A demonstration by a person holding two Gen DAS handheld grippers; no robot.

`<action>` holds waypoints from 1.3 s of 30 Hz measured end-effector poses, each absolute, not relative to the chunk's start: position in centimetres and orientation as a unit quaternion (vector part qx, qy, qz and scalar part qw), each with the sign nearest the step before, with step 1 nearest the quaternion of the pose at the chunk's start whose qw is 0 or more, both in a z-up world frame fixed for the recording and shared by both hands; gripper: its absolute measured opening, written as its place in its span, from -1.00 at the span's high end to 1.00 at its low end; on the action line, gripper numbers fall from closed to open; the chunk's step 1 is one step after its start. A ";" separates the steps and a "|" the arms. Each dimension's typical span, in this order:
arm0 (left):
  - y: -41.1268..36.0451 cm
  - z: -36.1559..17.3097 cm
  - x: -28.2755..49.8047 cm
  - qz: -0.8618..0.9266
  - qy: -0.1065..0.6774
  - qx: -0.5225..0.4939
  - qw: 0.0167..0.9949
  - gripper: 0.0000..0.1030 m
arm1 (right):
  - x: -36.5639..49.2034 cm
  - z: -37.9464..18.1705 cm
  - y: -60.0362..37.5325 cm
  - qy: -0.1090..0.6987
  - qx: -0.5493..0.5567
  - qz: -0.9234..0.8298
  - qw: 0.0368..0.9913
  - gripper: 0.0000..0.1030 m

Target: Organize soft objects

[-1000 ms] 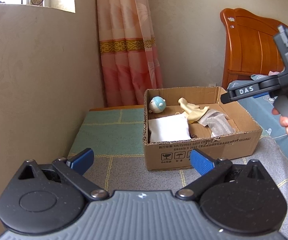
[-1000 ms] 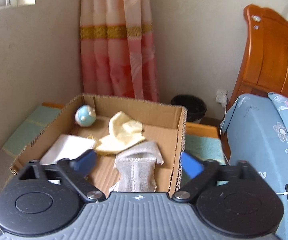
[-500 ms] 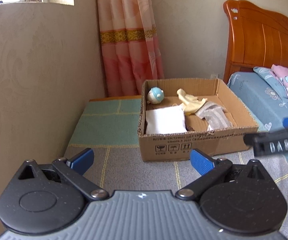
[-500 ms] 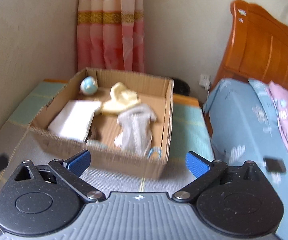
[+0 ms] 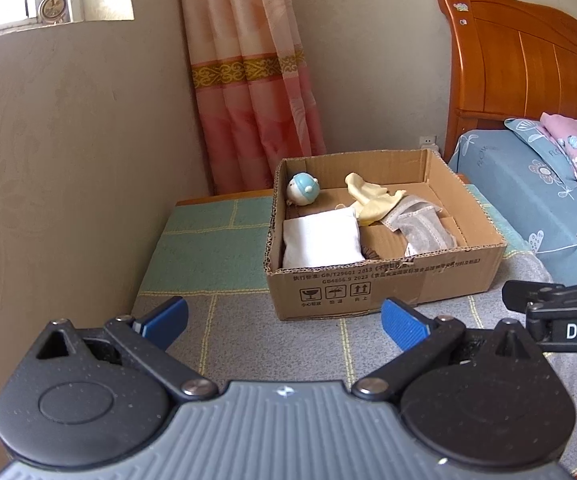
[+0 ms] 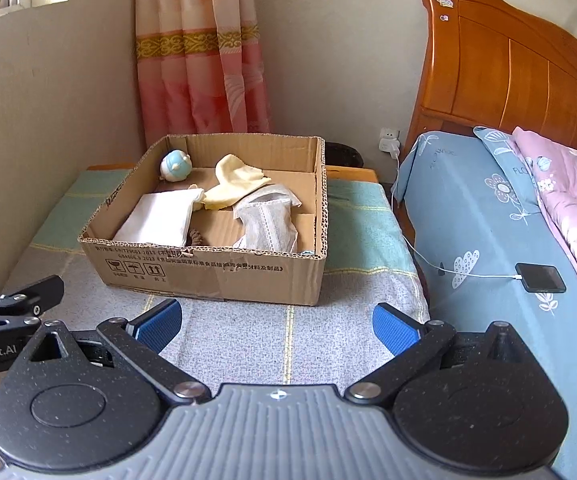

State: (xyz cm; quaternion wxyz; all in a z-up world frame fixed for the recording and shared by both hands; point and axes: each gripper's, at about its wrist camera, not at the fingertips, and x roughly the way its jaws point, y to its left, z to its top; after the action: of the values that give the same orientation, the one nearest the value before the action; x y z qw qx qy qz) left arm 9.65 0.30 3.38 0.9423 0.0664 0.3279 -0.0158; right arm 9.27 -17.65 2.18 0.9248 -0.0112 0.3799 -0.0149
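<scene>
An open cardboard box (image 5: 384, 284) (image 6: 216, 272) sits on a cloth-covered bench. Inside lie a white folded cloth (image 5: 320, 242) (image 6: 156, 220), a pale yellow cloth (image 5: 368, 200) (image 6: 234, 184), a grey-white gauzy cloth (image 5: 420, 228) (image 6: 268, 222) and a small blue-and-white round toy (image 5: 303, 194) (image 6: 175, 165). My left gripper (image 5: 284, 320) stands open and empty, short of the box's near wall. Beside it, my right gripper (image 6: 276, 326) is also open and empty, well back from the box.
A wall runs along the left of the bench (image 5: 208, 248). A bed with a blue sheet (image 6: 488, 232) and wooden headboard (image 6: 500, 76) stands to the right. A phone (image 6: 540, 277) on a charging cable lies on it. A pink curtain (image 5: 248, 80) hangs behind the box.
Both grippers have pulled back from the box. The right one was over the box a second ago and now sits low beside the left one. The box's contents have not moved.
</scene>
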 end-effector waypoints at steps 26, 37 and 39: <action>0.2 3.7 9.4 -0.016 0.324 0.065 0.944 -0.99 | 8.7 2.6 -17.8 0.371 -0.008 -0.012 0.928 -1.00; 0.3 3.7 9.4 -0.017 0.325 0.065 0.943 -0.99 | 8.6 2.6 -17.7 0.370 -0.009 -0.012 0.929 -1.00; 0.3 3.7 9.4 -0.017 0.324 0.065 0.944 -0.99 | 8.7 2.6 -17.7 0.370 -0.009 -0.012 0.929 -1.00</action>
State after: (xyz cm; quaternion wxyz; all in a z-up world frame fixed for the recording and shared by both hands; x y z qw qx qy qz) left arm 9.43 0.27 3.68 0.9436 0.0653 0.3242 -0.0166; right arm 8.66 -17.67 2.58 0.9290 -0.0094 0.3696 -0.0121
